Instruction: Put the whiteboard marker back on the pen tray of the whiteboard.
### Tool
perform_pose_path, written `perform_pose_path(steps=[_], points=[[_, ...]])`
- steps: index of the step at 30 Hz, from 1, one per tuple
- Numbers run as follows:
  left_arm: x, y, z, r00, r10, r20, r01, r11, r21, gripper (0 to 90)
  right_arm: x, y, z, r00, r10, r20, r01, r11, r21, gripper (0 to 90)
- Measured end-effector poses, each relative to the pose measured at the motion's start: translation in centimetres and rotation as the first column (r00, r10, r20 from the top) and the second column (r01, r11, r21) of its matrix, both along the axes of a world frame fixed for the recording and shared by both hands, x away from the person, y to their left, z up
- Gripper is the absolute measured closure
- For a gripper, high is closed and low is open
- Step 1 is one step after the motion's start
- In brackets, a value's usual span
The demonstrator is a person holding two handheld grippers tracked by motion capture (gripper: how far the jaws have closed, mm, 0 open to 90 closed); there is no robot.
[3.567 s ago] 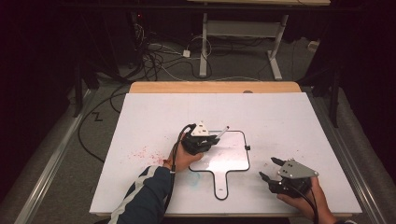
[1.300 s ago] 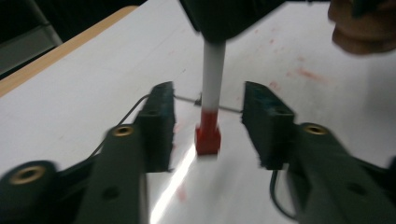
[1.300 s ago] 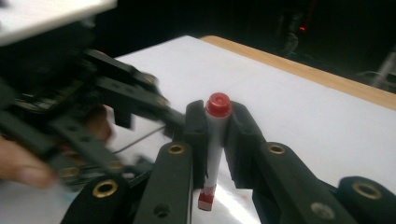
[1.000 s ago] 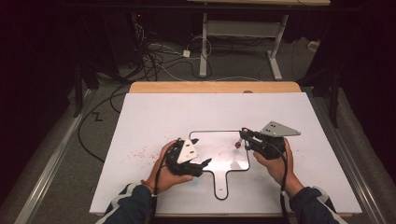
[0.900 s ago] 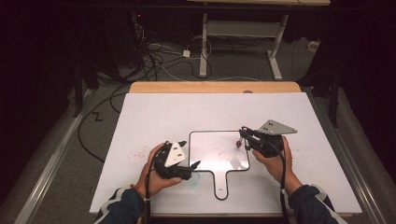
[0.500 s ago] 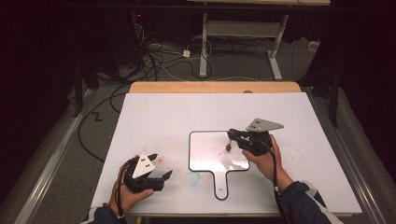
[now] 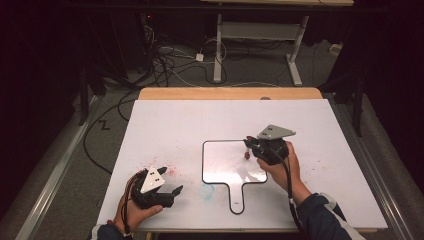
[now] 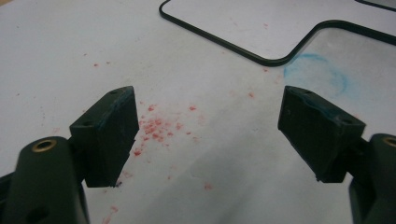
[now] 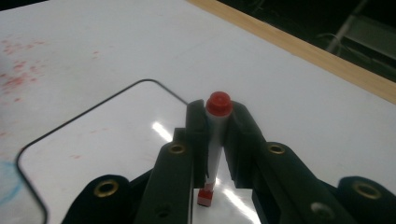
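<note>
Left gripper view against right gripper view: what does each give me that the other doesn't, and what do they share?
Left gripper view alone: the left tool, jaws wide apart with nothing between them, over red specks on the table, plus a blue smudge beside the handle of the small whiteboard. Right gripper view alone: the right tool shut on a red marker, upright with its tip down on the board, and the table's wooden edge. Both show the black-rimmed whiteboard and the white table.
</note>
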State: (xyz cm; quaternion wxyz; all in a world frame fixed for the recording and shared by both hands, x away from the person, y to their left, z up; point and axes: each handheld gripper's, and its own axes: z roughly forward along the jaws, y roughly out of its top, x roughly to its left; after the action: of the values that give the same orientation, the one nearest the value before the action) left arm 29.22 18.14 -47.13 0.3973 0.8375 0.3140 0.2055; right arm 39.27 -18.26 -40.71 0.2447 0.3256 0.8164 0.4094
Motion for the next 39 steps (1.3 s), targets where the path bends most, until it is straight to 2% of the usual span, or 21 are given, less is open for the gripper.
perform_pose_path(steps=[1, 3, 4, 5, 7, 8, 9, 10, 12, 14, 18, 20, 23, 25, 27, 29, 32, 34, 37, 38, 39], points=[[0.0, 0.0, 0.0, 1.0000, -0.003, -0.006, 0.003, 1.0000, 0.000, 19.5, 0.4, -0.5, 0.0, 0.9994, -0.032, -0.012, 0.032, 0.999, 0.018, 81.4], [0.0, -0.1, -0.1, 0.9999, -0.009, -0.008, 0.009, 0.9999, 0.005, 19.4, 0.8, -0.5, 0.0, 0.9992, -0.032, -0.021, 0.033, 0.999, 0.028, 81.4], [0.0, -0.2, -0.1, 0.9999, -0.010, -0.007, 0.010, 0.9999, 0.006, 19.5, 0.7, 0.0, 0.0, 0.9996, -0.027, -0.010, 0.027, 1.000, 0.013, 81.4], [0.0, -0.2, 0.0, 0.9999, -0.015, -0.008, 0.015, 0.9999, 0.006, 19.4, 0.6, 0.5, 0.0, 0.9999, -0.010, -0.012, 0.010, 1.000, 0.017, 81.4], [0.0, -0.3, 0.0, 0.9998, -0.019, -0.002, 0.019, 0.9998, 0.006, 19.4, 0.4, 2.0, -0.2, 0.9980, 0.046, -0.045, -0.043, 0.997, 0.063, 81.4], [0.1, -0.3, 0.0, 0.9998, -0.019, -0.005, 0.019, 0.9998, 0.003, 19.4, 0.4, 2.9, -0.2, 0.9969, 0.064, -0.045, -0.061, 0.996, 0.063, 81.4], [0.1, -0.3, 0.0, 0.9997, -0.022, -0.010, 0.022, 0.9998, 0.002, 19.4, 0.4, 3.9, -0.2, 0.9928, 0.093, -0.075, -0.086, 0.992, 0.091, 81.4], [0.1, -0.3, 0.0, 0.9997, -0.023, -0.010, 0.023, 0.9997, 0.004, 19.4, 0.4, 4.5, -0.2, 0.9909, 0.106, -0.083, -0.098, 0.990, 0.097, 81.4], [0.1, -0.4, 0.0, 0.9995, -0.028, -0.011, 0.028, 0.9996, 0.005, 19.4, 0.3, 6.1, -0.1, 0.9882, 0.127, -0.085, -0.121, 0.990, 0.075, 81.4], [0.2, -0.3, 0.0, 0.9994, -0.031, -0.013, 0.031, 0.9995, -0.001, 19.4, 0.7, 6.8, 0.0, 0.9894, 0.119, -0.083, -0.116, 0.992, 0.045, 81.4], [0.0, -0.3, 0.1, 0.9994, -0.033, -0.013, 0.033, 0.9994, -0.011, 19.5, 2.1, 5.4, 0.5, 0.9924, 0.027, -0.120, -0.026, 1.000, 0.014, 81.4], [0.0, -0.4, 0.2, 0.9991, -0.040, -0.013, 0.040, 0.9992, -0.009, 19.4, 2.7, 4.0, 0.8, 0.9937, -0.046, -0.103, 0.041, 0.998, -0.041, 81.4], [0.1, -0.6, 0.1, 0.9988, -0.046, -0.016, 0.046, 0.9989, -0.003, 19.4, 3.3, 2.8, 0.8, 0.9910, -0.096, -0.093, 0.090, 0.994, -0.065, 81.4], [0.1, -0.7, 0.1, 0.9985, -0.051, -0.020, 0.051, 0.9987, -0.005, 19.4, 3.5, 2.7, 0.7, 0.9904, -0.096, -0.100, 0.093, 0.995, -0.037, 81.4], [0.2, -0.9, 0.1, 0.9984, -0.055, -0.016, 0.055, 0.9985, -0.003, 19.4, 3.4, 3.0, 0.4, 0.9902, -0.068, -0.122, 0.069, 0.998, 0.004, 81.4], [0.3, -0.9, 0.0, 0.9981, -0.058, -0.022, 0.058, 0.9983, 0.001, 19.5, 3.1, 3.8, 0.1, 0.9899, 0.013, -0.141, -0.002, 0.997, 0.075, 81.4], [0.3, -0.9, 0.0, 0.9981, -0.057, -0.024, 0.057, 0.9984, 0.000, 19.4, 2.7, 4.8, -0.2, 0.9885, 0.050, -0.142, -0.039, 0.996, 0.079, 81.4], [0.3, -0.9, 0.0, 0.9982, -0.057, -0.021, 0.057, 0.9984, 0.001, 19.4, 2.8, 4.3, -0.2, 0.9910, 0.017, -0.132, -0.008, 0.998, 0.063, 81.4], [0.3, -0.9, 0.0, 0.9980, -0.060, -0.019, 0.060, 0.9982, 0.003, 19.4, 3.5, 1.9, -0.3, 0.9964, -0.028, -0.081, 0.031, 0.999, 0.041, 81.4], [0.3, -0.9, 0.0, 0.9981, -0.060, -0.017, 0.060, 0.9982, 0.005, 19.4, 4.1, 0.8, -0.3, 0.9957, -0.042, -0.082, 0.048, 0.996, 0.074, 81.4], [0.3, -1.0, 0.0, 0.9979, -0.062, -0.016, 0.062, 0.9981, 0.007, 19.4, 4.5, 0.0, -0.4, 0.9961, -0.052, -0.071, 0.058, 0.995, 0.085, 81.4]])
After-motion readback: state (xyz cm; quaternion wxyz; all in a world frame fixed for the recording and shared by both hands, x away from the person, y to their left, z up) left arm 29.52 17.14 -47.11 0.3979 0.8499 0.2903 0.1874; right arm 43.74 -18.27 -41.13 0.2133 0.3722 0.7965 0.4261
